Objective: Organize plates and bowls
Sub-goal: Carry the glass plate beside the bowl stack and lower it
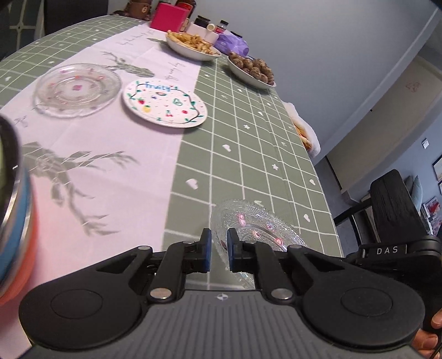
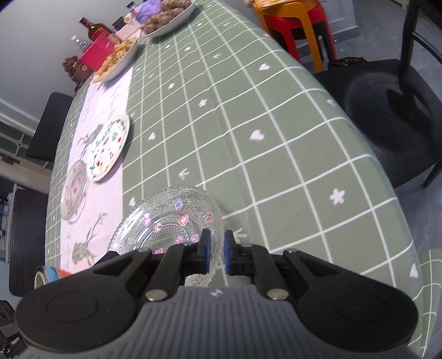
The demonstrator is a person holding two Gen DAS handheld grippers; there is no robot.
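A clear glass dish [image 1: 257, 229] with pink flowers hangs just over the green checked tablecloth, lifted and tilted. My left gripper [image 1: 219, 248] is shut on its left rim, blue pads pinching the glass. In the right wrist view my right gripper [image 2: 217, 252] is shut on the near right rim of a glass dish [image 2: 168, 221] with the same pattern. I cannot tell for certain that it is the same dish. A second glass plate [image 1: 77, 88] [image 2: 74, 190] and a white "Fruity" plate [image 1: 165, 103] [image 2: 109, 147] lie on the white runner.
A metal-rimmed blue and orange vessel [image 1: 13, 207] [image 2: 48, 273] is close on the left. Bowls of fries [image 1: 193, 44] and round snacks [image 1: 251, 69], bottles and a pink box [image 1: 168, 18] crowd the far end. A black chair [image 2: 386, 124] stands by the table's right edge.
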